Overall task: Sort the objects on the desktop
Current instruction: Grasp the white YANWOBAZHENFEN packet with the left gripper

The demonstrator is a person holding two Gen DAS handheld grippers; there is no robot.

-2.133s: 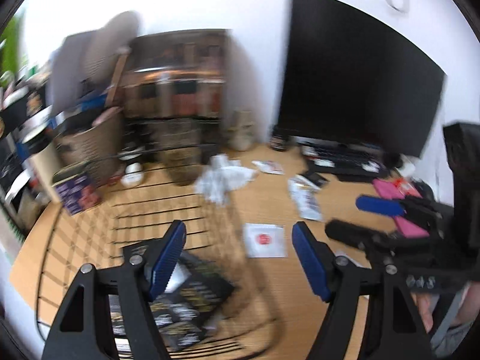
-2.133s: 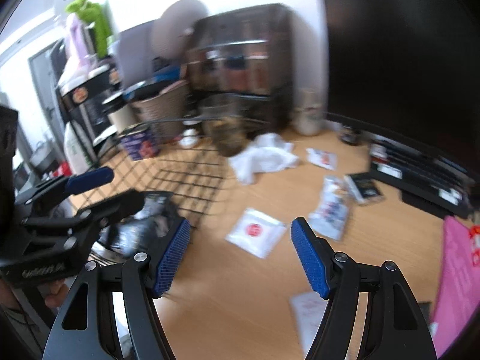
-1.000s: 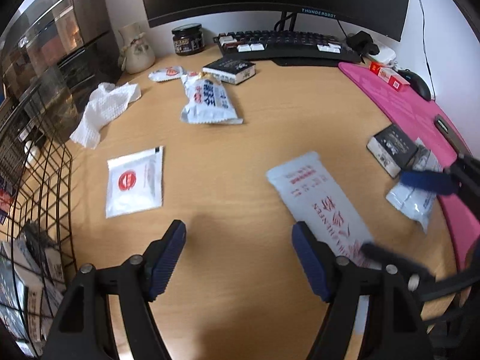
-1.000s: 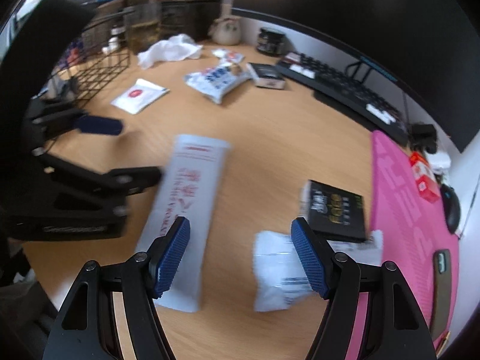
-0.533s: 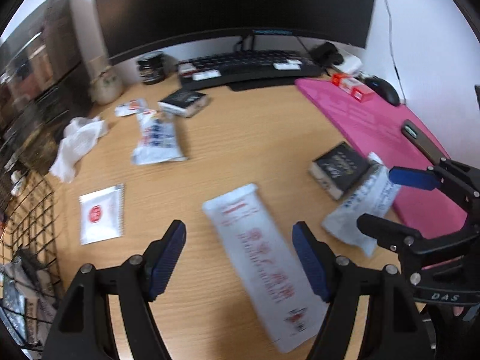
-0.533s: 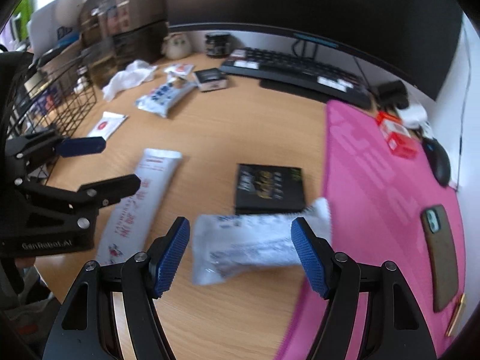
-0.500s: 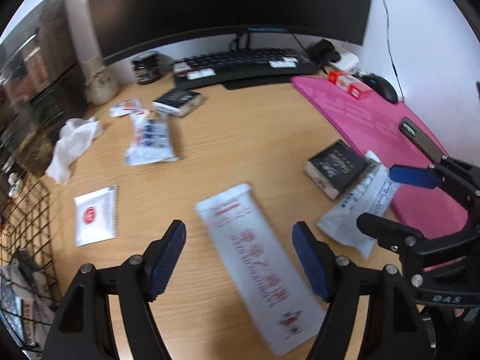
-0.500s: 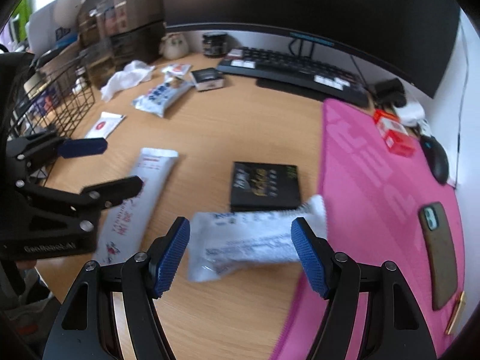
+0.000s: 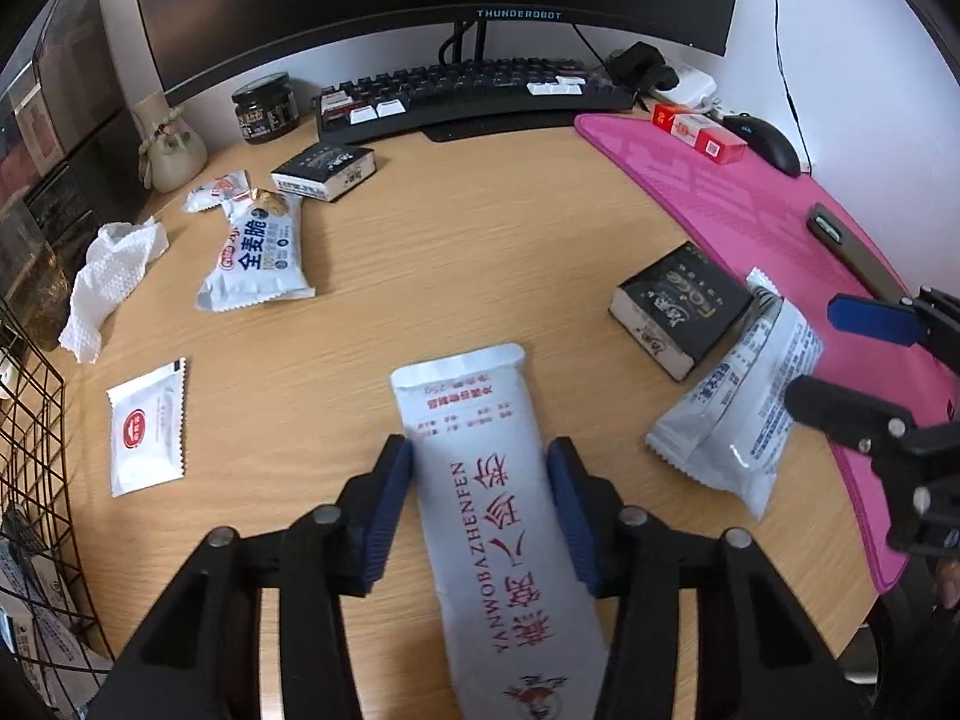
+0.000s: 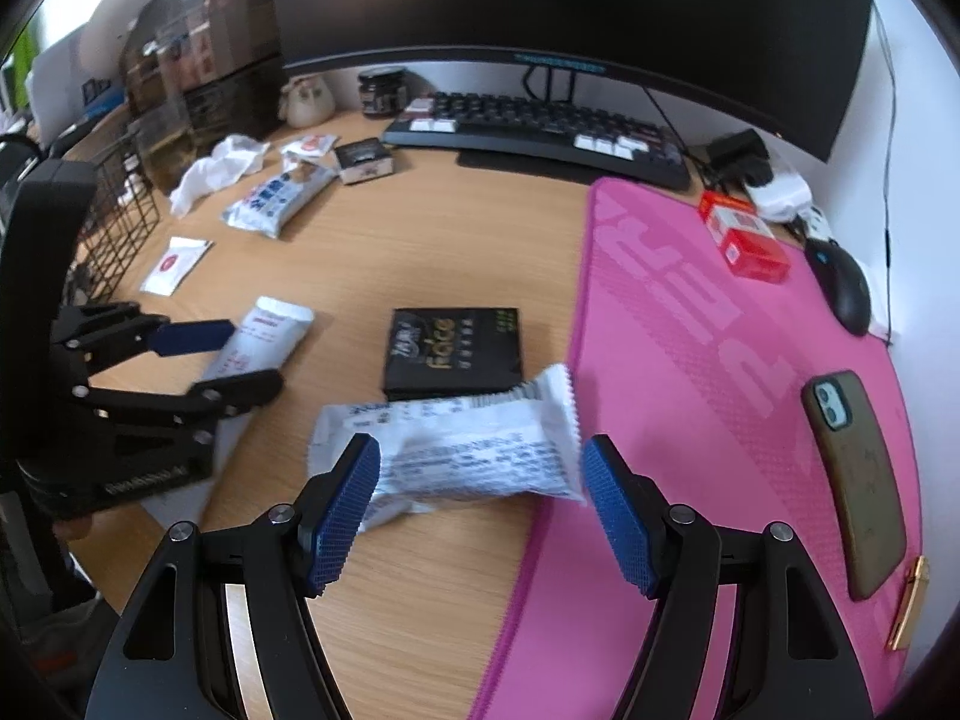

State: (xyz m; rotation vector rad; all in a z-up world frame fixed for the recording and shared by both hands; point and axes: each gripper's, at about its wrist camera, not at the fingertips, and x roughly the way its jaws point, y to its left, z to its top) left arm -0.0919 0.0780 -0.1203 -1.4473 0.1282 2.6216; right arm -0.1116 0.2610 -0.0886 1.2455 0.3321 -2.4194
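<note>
Left tongs (image 9: 480,483): jaws closing, straddling the long white sachet (image 9: 498,516) with red lettering; blue pads sit at its two long edges, firm pressing not discernible. Sachet lies flat on the wooden worktop (image 9: 420,264), long axis toward 12 o'clock. Right tongs (image 10: 483,492): jaws spread wide, released, poised over the crinkled white snack packet (image 10: 462,450), which lies crosswise between the pads without touching either. Black box (image 10: 453,351): at 12 o'clock of that packet, just beside it, against the pink desk mat (image 10: 690,360). Wholewheat biscuit packet (image 9: 258,255): at 10 o'clock of the sachet, well apart. Small square sachet with red seal (image 9: 147,426): at 9 o'clock, near the wire basket (image 9: 30,420). Crumpled tissue (image 9: 111,276), second black box (image 9: 324,171), jar (image 9: 265,107), keyboard (image 9: 468,90): toward 11 and 12 o'clock.
</note>
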